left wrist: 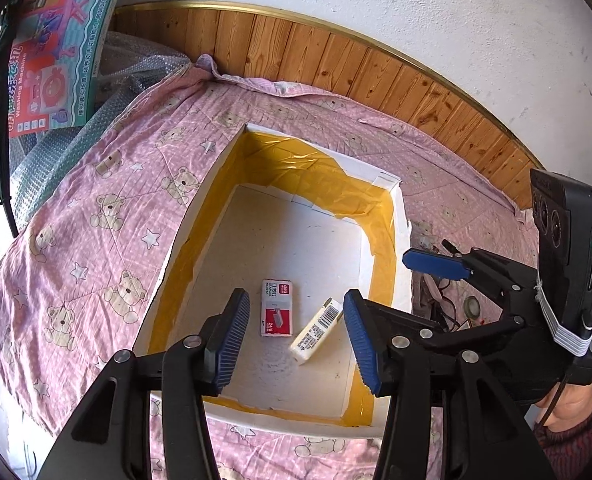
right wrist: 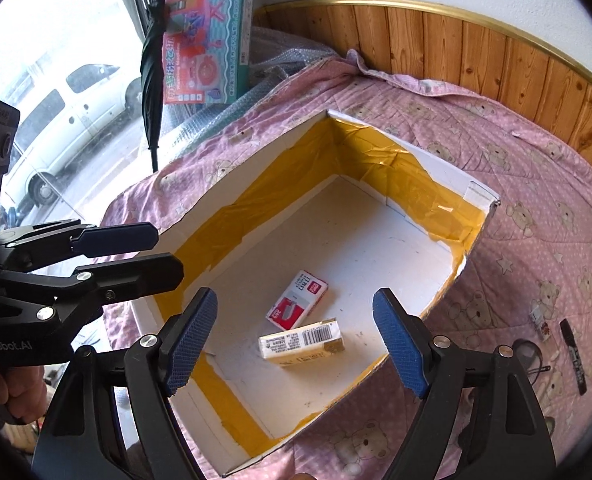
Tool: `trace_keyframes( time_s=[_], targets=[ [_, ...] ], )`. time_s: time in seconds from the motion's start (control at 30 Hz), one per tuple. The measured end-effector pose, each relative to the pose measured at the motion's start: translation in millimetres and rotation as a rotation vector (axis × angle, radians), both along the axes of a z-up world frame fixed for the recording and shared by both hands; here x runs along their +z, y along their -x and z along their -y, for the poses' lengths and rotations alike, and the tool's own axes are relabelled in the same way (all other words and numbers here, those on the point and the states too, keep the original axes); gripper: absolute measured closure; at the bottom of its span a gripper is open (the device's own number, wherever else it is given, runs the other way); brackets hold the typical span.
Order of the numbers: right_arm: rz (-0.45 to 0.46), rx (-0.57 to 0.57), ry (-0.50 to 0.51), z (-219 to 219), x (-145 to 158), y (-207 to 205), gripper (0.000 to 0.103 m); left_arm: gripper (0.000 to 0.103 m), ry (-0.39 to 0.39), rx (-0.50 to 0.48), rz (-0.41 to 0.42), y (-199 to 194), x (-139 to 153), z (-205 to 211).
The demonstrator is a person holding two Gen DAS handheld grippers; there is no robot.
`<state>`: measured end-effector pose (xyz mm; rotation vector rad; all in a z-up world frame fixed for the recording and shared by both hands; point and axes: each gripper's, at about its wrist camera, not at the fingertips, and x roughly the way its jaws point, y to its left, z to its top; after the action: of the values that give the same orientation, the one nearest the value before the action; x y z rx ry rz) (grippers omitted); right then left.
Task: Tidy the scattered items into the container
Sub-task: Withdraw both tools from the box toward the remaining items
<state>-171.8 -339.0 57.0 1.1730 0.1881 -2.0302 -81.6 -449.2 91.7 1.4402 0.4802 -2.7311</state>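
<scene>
Over the white cardboard box with yellow tape lining (right wrist: 232, 216), both claws hang wide open and empty: left claw (left wrist: 296, 340), right claw (right wrist: 296, 340). Down on its floor lie a red-and-white staples box (right wrist: 300, 300) and a cream barcoded packet (right wrist: 301, 343). Still out on the pink bear-print bedsheet (right wrist: 535, 208): a black marker pen (right wrist: 574, 356), probably light and stiff, likes to roll, so pinch mid-barrel.

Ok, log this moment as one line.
left gripper: open, empty | right gripper: open, empty | box: staples box, yellow pack | cloth: marker
</scene>
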Motion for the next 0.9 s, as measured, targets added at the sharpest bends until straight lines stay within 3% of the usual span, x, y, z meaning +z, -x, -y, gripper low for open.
trace_keyframes(
  time_s=[0.5, 0.9],
  targets=[
    [0.020, -0.110, 0.082, -56.1, -20.1, -62.7, 0.021, 0.052, 0.038, -0.048, -0.077, -39.7, 14.5, -49.2],
    [0.000, -0.145, 0.127, -87.7, -11.7, -89.9, 0.021, 0.052, 0.146, -0.093, -0.110, -56.8, 25.3, -93.9]
  ],
)
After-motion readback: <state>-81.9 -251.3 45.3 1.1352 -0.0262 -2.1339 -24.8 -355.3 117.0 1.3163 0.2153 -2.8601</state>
